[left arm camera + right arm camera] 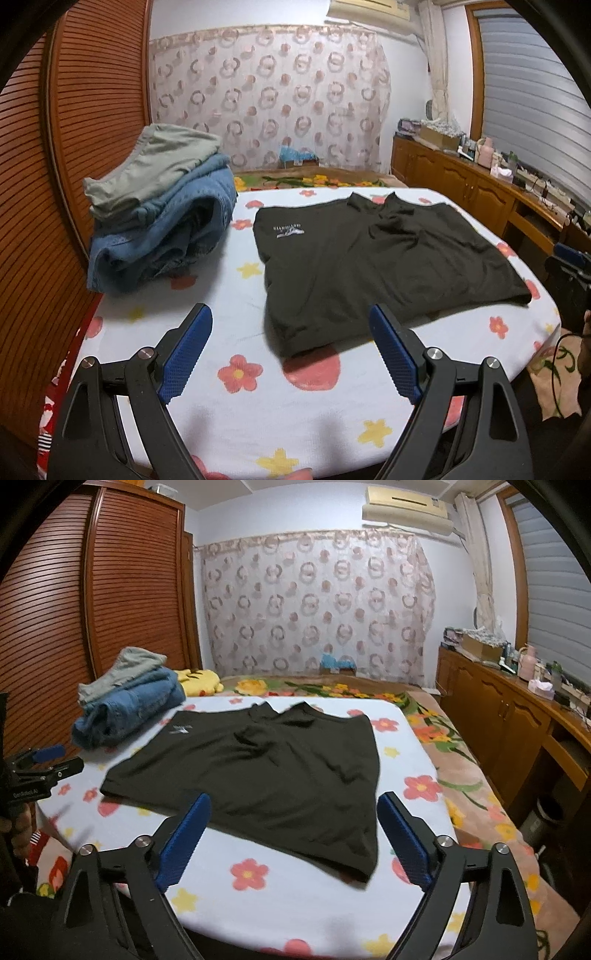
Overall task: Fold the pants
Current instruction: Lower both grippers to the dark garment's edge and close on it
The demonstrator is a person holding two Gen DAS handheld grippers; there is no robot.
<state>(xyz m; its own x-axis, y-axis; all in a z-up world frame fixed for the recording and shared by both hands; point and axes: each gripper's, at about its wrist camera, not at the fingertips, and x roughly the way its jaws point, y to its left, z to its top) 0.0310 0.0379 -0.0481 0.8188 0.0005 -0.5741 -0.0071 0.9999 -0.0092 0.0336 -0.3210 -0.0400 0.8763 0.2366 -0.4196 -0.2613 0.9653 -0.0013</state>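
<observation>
Left wrist – left gripper spread wide above black pants.

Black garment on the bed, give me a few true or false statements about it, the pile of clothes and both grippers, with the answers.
1. The black garment lies spread flat on the flowered sheet. True.
2. The left gripper is clamped on the garment's hem. False: its jaws stand open and hold nothing.
3. A pile of folded clothes sits beside the garment, next to the wooden wardrobe. True.
4. The top piece of the pile is blue denim. False: a grey-green piece lies on top, with denim under it.
5. The right gripper is open, with nothing between its pads. True.
</observation>
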